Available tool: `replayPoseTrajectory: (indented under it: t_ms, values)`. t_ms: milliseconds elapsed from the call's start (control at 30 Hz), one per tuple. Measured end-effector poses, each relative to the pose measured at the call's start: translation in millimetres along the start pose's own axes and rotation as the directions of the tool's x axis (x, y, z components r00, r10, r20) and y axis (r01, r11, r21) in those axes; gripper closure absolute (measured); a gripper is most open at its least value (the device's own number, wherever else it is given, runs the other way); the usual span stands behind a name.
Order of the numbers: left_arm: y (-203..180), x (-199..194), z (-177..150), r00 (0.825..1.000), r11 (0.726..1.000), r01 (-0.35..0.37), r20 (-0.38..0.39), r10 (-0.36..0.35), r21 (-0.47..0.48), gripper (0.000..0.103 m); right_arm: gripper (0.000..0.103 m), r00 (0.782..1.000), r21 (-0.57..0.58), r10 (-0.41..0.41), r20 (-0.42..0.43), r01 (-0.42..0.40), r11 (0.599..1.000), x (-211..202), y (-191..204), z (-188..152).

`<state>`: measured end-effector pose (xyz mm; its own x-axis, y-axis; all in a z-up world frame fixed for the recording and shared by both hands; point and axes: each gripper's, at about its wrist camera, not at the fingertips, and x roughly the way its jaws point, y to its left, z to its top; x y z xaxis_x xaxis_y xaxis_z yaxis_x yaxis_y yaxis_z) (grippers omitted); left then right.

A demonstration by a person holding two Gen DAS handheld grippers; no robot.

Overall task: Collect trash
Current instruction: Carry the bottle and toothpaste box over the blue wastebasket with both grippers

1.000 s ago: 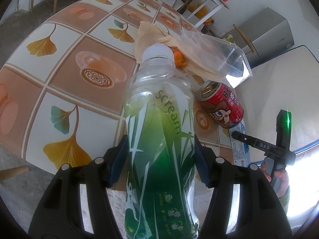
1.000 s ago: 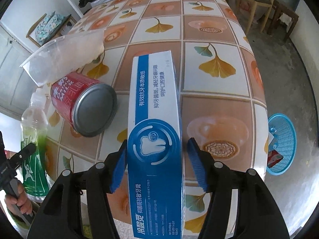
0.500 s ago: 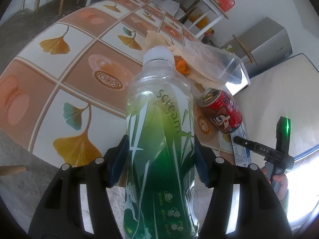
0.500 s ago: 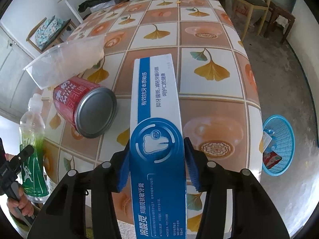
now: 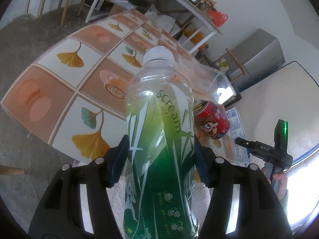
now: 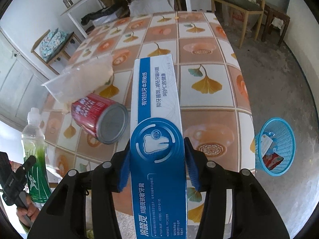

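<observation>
Holding two pieces of trash at once, I have one in each gripper above the near end of the tiled table (image 6: 207,107).

My left gripper (image 5: 160,163) clamps a green drink bottle (image 5: 159,139) with a white cap; both blue pads press against the bottle's sides, just as they did a second ago. Since then the bottle has come up and away from the table, and the camera now takes in more of the room beyond: a chair, a white shelf, a grey cabinet.

My right gripper (image 6: 157,163) grips a blue and white toothpaste box (image 6: 157,119). A second ago its pads stood a little apart from the box's edges; the jaws have just been closing, and now both pads press on it. The box is raised off the table, which looks farther below than before.

Lying on its side on the table is a red drinks can (image 6: 95,117), its metal base facing the right camera. Touching it from behind is a clear plastic bag (image 6: 79,81). Neither has moved.

On the floor to the right of the table stands a blue mesh basket (image 6: 279,139) with a few scraps inside.
</observation>
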<state>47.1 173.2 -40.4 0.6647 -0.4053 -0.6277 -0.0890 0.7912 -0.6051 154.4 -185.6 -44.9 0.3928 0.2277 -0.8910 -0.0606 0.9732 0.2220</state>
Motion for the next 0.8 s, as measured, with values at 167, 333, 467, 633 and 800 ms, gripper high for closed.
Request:
replayPoseTrajectory:
  t_ms: [167, 333, 467, 633, 800]
  values:
    - [-10.7, -18.4, -4.3, 0.999, 0.999, 0.015, 0.052, -0.018, 0.046, 0.045, 0.056, 0.999, -0.001, 0.023, 0.042, -0.023, 1.0, -18.6, 1.6, -1.1]
    - [-33.5, -38.0, -8.3, 0.993, 0.993, 0.038, 0.109, -0.05, 0.111, 0.045, 0.056, 0.993, 0.0, 0.068, 0.093, -0.068, 0.998, -41.9, -2.0, -3.2]
    - [-60.1, -48.5, -8.9, 0.987, 0.983, 0.065, 0.137, -0.089, 0.17, 0.045, 0.056, 0.985, 0.007, 0.102, 0.138, -0.104, 0.995, -62.7, -8.1, -8.3]
    - [-99.7, -48.1, -7.8, 0.981, 0.962, 0.112, 0.129, -0.148, 0.25, 0.045, 0.056, 0.966, 0.04, 0.137, 0.218, -0.149, 0.988, -96.8, -31.4, -18.4]
    - [-144.6, -28.9, -9.0, 0.973, 0.926, 0.199, 0.049, -0.225, 0.32, 0.045, 0.056, 0.951, 0.117, 0.107, 0.288, -0.146, 0.982, -126.4, -68.5, -37.0]
